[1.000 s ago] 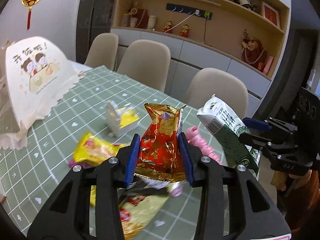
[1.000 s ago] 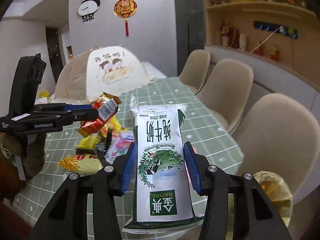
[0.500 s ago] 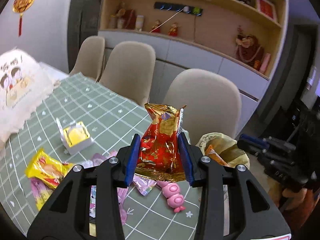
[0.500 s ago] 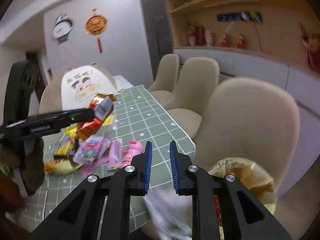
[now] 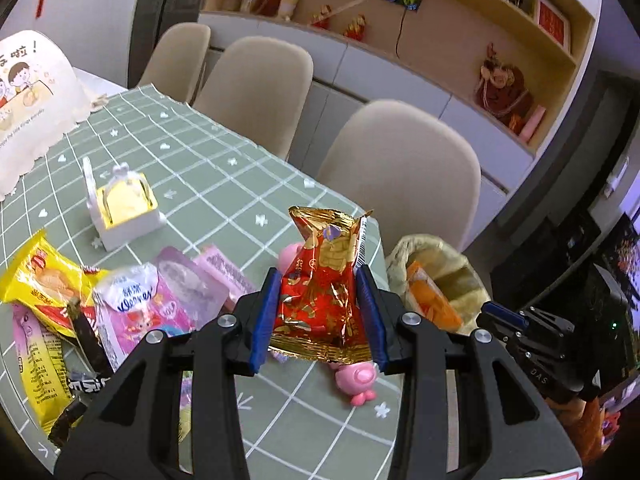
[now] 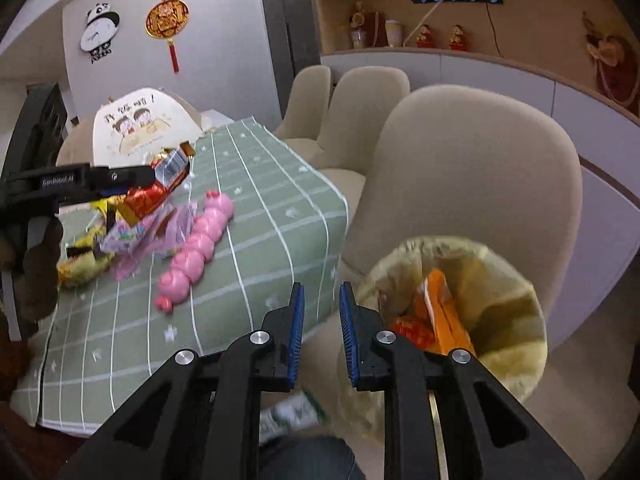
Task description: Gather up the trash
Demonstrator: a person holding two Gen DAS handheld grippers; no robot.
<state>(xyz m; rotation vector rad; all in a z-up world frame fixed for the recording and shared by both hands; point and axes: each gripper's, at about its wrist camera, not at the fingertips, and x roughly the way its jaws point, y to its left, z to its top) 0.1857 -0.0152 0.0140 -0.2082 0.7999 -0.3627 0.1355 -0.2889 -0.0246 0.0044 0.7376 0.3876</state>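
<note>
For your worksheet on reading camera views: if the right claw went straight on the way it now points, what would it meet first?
Probably the corner of the green checked tablecloth, dead ahead of the empty right claw. The lined trash bin sits just to its right. Depth is unclear.

A blurred green-and-white pack (image 6: 294,414) lies half hidden beneath the right tool (image 6: 321,336); bin (image 6: 516,292) rim blurred.

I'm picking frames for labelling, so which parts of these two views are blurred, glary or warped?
Left wrist view: sharp on the red foil packet, with glare on its gold crinkles; the shelves curve with the fisheye. Right wrist view: motion blur smears the trash bag and the green-and-white carton low down; the pink toy stays fairly crisp.
</note>
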